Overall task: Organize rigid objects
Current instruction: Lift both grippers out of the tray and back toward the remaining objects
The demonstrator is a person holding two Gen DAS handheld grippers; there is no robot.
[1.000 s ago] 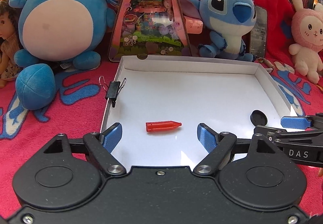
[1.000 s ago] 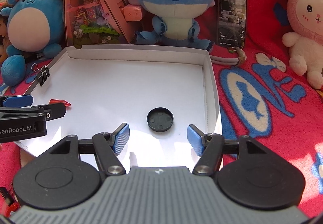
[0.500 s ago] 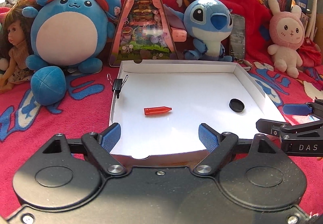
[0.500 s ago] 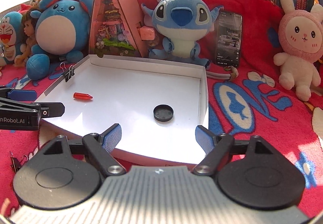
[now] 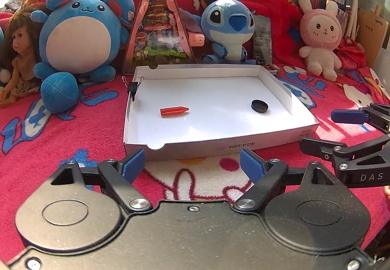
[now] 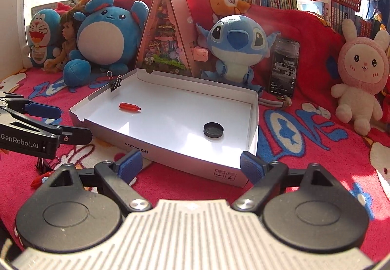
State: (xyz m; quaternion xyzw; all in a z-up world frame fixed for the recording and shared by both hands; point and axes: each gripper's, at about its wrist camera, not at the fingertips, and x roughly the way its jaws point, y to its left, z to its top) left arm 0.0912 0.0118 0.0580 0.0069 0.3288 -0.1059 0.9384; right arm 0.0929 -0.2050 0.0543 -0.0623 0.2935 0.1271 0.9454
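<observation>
You're holding left gripper (image 5: 192,164) wide, gripping nothing. Right gripper (image 6: 191,164) jaws opening, nothing between. White box (image 5: 219,145) lying just ahead of both; red crayon (image 5: 174,111), black cap (image 5: 259,106) sitting inside.

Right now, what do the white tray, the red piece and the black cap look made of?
White tray: thin cardboard, matte, by its folded walls and printed code. Red piece: likely hard plastic, smooth with a slight sheen. Black cap: probably moulded plastic, dull black with a raised rim; rubber can't be excluded.
</observation>
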